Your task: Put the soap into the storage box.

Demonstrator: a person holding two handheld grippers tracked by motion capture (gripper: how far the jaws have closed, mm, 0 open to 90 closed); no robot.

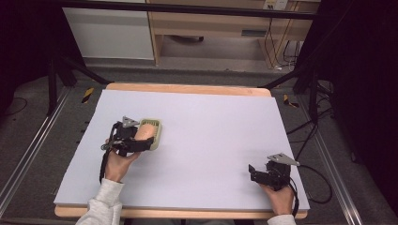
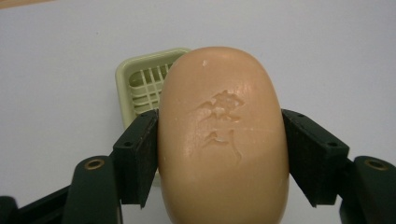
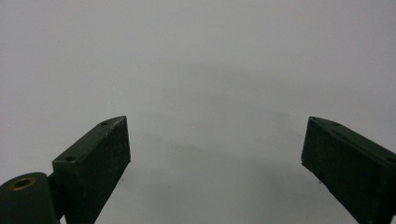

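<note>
A peach-coloured oval bar of soap (image 2: 222, 135) with a stamped mark sits between the two black pads of my left gripper (image 2: 219, 140), which is shut on it. Behind the soap lies a pale green slotted soap dish (image 2: 140, 84) on the white table. From the high view the left gripper (image 1: 141, 140) holds the soap (image 1: 146, 131) just over the near part of the soap dish (image 1: 157, 125). At the table's near right, my right gripper (image 1: 252, 171) rests in a hand; its jaws (image 3: 215, 149) stand wide apart with bare table between them.
The white table top (image 1: 211, 131) has a wooden edge at the back and front. Cables trail off the right side near the table leg. Shelving and a dark frame stand beyond the far edge.
</note>
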